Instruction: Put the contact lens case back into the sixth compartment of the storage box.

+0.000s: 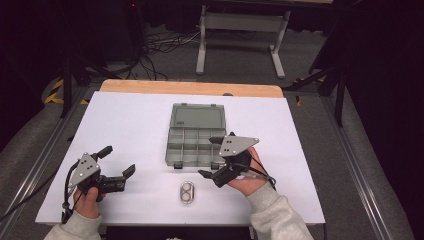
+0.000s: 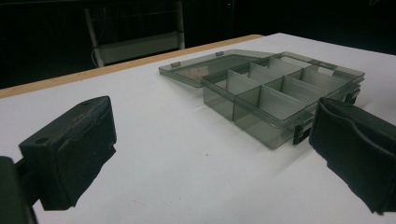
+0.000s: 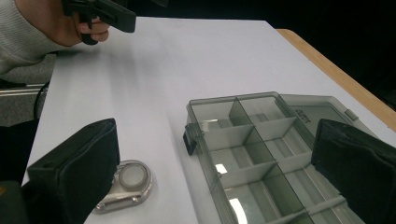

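resting on: a white table top (image 1: 140, 125) with a wooden far edge carries everything in the scene.
organiser box: a smoky clear plastic organiser box (image 1: 192, 147) lies near the middle of the table, its lid (image 1: 196, 116) folded flat open on the far side; the divided compartments look empty, and two dark latches sit on the near wall.
metal piece: a small silvery oval metal piece (image 1: 187, 193) with two round openings lies flat on the table, just nearer the person than the box and apart from it.
left gripper: the left gripper (image 1: 117, 161) is held in the left hand (image 1: 88, 199) at the near left of the table, well apart from the box; its jaws are spread wide with nothing between them.
right gripper: the right gripper (image 1: 212, 157) is held in the right hand (image 1: 247, 181) by the near right corner of the box; its jaws gape wide and grip nothing, one over the box and the other beside the metal piece in the right gripper view.
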A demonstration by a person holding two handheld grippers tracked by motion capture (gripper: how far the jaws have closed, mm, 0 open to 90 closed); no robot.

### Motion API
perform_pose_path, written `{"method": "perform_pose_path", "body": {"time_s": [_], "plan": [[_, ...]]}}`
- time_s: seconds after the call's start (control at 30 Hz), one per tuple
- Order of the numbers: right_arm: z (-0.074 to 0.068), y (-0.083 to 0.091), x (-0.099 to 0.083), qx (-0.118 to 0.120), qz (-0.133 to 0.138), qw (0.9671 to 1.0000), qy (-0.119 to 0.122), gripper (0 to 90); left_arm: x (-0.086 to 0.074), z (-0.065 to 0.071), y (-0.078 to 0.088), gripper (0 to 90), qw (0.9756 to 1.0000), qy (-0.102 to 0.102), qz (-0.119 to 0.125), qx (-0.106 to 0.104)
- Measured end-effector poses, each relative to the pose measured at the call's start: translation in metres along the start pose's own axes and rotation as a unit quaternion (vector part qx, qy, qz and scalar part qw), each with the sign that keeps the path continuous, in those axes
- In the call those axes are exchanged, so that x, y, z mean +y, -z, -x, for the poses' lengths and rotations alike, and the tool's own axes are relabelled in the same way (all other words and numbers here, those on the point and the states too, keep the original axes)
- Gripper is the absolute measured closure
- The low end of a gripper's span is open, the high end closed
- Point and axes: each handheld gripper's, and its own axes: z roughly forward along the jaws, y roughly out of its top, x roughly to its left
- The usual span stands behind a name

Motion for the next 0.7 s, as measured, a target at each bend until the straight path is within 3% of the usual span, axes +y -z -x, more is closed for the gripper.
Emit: {"method": "perform_pose_path", "body": {"time_s": [0.7], "plan": [[-0.006, -0.033, 0.015, 0.034, -0.009, 0.9992, 0.021, 1.6, 0.0, 0.001, -0.001, 1.6, 1.0, -0.003, -0.003, -0.002]]}}
